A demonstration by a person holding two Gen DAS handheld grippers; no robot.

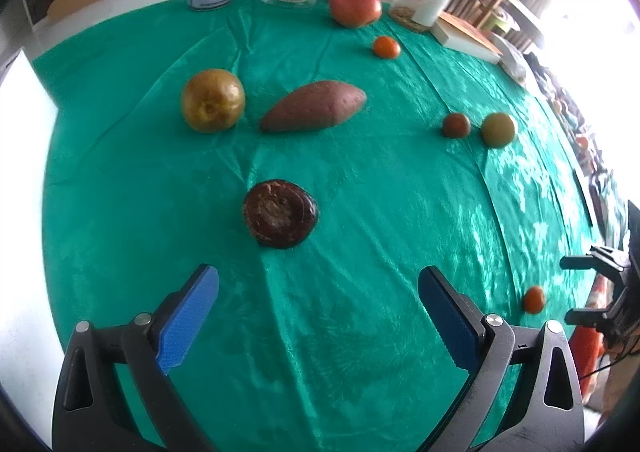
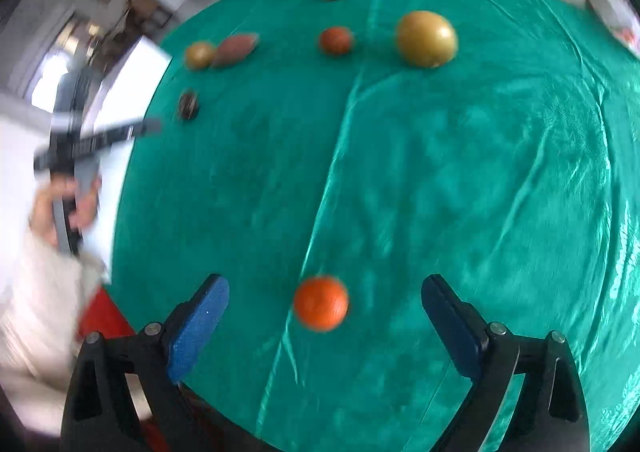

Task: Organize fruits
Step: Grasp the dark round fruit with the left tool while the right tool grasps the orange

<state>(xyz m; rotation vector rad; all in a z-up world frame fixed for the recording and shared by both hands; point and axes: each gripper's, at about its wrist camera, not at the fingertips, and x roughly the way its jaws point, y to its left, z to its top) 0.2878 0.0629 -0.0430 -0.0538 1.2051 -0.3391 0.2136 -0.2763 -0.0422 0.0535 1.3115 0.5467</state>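
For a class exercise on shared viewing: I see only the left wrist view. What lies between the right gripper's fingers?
Observer: A small orange fruit sits on the green cloth between them, untouched; the right gripper is open.
Operator: Can that camera see my gripper?
Observer: Yes, blurred at its left edge, with a hand around its handle.
Operator: What is nearest that fruit's far side?
Observer: Bare cloth; the yellow-green round fruit lies well beyond.
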